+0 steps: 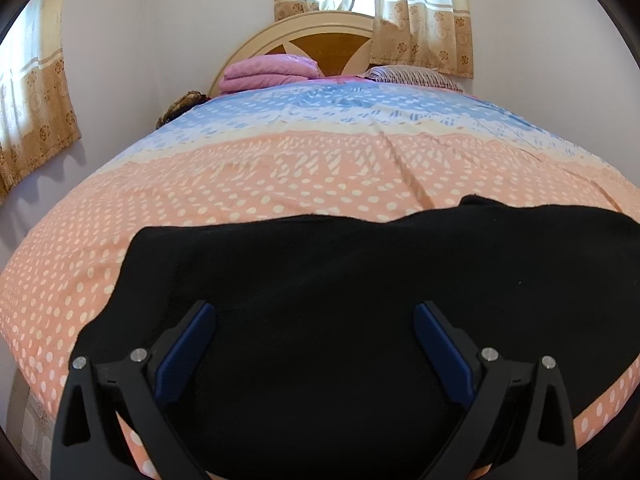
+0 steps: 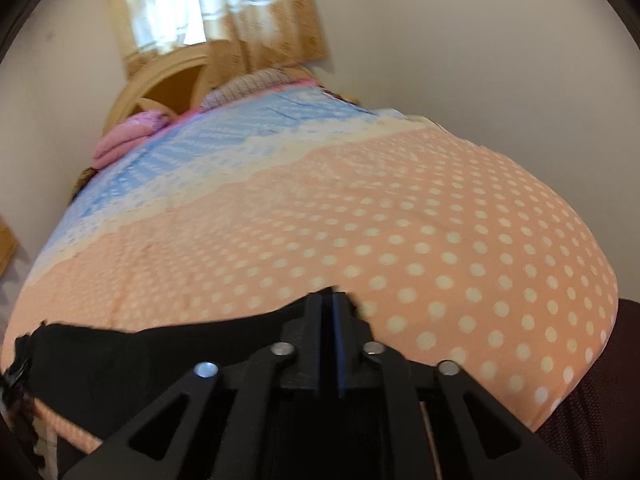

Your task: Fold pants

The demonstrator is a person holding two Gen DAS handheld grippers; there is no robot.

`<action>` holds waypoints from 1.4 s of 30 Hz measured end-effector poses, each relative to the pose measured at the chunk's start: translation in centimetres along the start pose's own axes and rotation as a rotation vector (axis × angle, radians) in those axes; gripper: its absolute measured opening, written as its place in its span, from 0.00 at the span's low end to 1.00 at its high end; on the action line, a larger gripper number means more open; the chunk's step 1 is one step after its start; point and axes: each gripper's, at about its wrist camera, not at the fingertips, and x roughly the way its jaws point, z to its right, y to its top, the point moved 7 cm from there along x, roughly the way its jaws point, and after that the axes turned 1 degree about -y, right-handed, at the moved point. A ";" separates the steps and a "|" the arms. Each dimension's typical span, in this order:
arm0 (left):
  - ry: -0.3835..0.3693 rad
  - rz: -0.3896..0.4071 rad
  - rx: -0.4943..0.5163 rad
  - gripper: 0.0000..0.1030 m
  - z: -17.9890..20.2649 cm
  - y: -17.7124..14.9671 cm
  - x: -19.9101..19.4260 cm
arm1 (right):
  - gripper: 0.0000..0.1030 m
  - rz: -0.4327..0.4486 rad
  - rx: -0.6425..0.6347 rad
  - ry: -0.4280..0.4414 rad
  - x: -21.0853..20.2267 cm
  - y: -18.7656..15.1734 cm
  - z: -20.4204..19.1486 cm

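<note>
Two tongs work. My left tongs (image 1: 315, 320) gape wide over the black pants (image 1: 360, 264), low at six o'clock on the bed (image 1: 240, 184). My right tongs (image 2: 333, 298) pinch their edge. Most folding remains.

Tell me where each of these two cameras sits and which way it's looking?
Left wrist: on the left gripper, looking down its wide-open fingers over black pants toward the headboard.
Right wrist: on the right gripper, tilted, jaws nearly shut at the pants' edge; whether they pinch cloth is unclear.
Shared: pants, dotted bedspread, pink blanket, curtains.
</note>
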 end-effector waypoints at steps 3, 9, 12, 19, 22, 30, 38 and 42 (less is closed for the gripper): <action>0.003 -0.001 -0.004 0.99 0.0 -0.2 0.1 | 0.36 -0.057 -0.072 0.050 0.4 -1.6 -2.2; 0.005 0.028 -0.002 0.99 0.1 0.0 -1.3 | 0.36 -0.100 -0.103 -0.048 1.2 -2.1 -2.8; 0.014 0.030 0.039 1.00 0.4 -0.6 -1.5 | 0.38 -0.067 -0.131 -0.015 0.2 -0.5 -5.5; 0.034 0.042 0.001 1.00 -1.1 -0.8 -1.7 | 0.41 -0.182 -0.266 0.369 3.0 -0.5 -23.4; 0.060 0.082 -0.021 1.00 -2.3 -0.1 -2.7 | 0.41 -0.291 -0.336 0.512 6.1 -2.6 -33.3; 0.176 0.009 -0.128 1.00 -7.8 -1.0 -1.1 | 0.41 -0.486 -0.369 0.677 11.8 -6.9 -49.6; 0.103 0.019 -0.224 1.00 -8.8 -1.9 -0.6 | 0.07 -0.613 -0.405 0.693 14.3 -10.5 -55.6; 0.104 0.021 -0.227 1.00 -8.8 -2.0 -0.8 | 0.02 -0.531 -0.413 0.686 13.8 -9.3 -56.3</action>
